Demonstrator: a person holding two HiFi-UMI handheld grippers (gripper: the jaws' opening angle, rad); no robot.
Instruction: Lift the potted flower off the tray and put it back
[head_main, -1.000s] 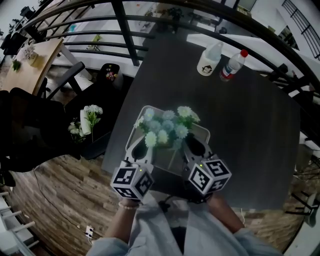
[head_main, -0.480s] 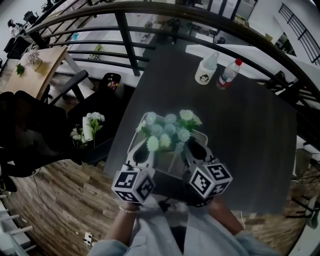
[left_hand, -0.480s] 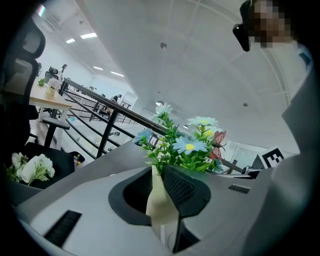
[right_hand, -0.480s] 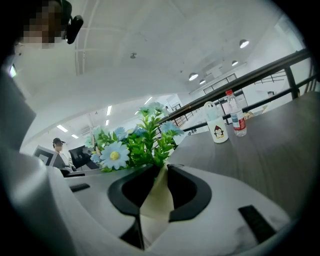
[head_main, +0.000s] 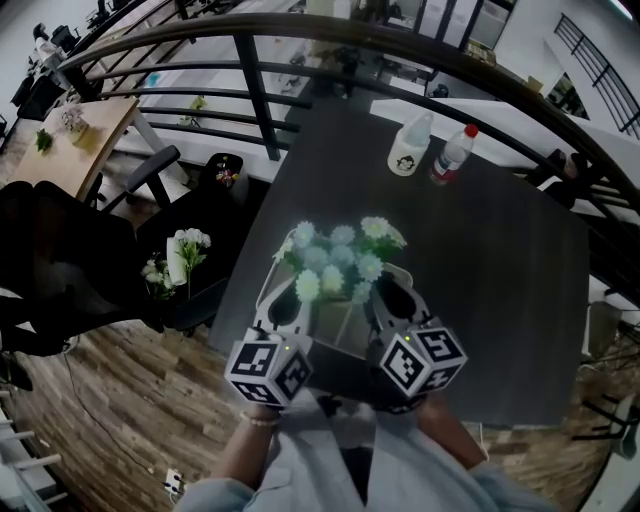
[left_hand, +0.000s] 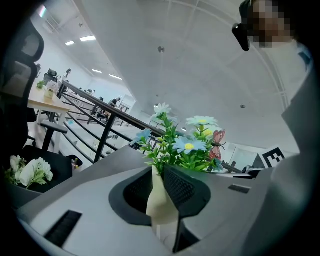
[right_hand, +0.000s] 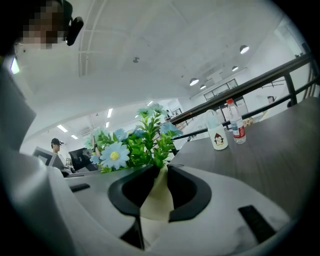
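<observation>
The potted flower (head_main: 338, 262) sits between my two pairs of tongs. The left tongs (head_main: 288, 302) and the right tongs (head_main: 392, 296) are each about half closed, with their pads pressed on the cream pot (left_hand: 160, 200) from the near side. In both gripper views the pot wedges into the jaws and the blooms stand just past the tips. The tray (head_main: 408, 274) lies right under and ahead of the tongs. Its rim shows on either side of the flowers, but the pot's base is hidden, so I can't see how far it is clear. I think the main risk is that the pot looks smooth and tapered, so it could slide down through the pads. If one hand rises faster than the other, the pot could also tip. Going back down, the blooms hide the tray from above, so the pot might land on the rim and topple. Well beyond the tips on the dark table (head_main: 500, 260) stand a white bottle (head_main: 408, 148) with a cartoon animal and a red-capped bottle (head_main: 450, 155) with a red label. I can't read any writing on either.
</observation>
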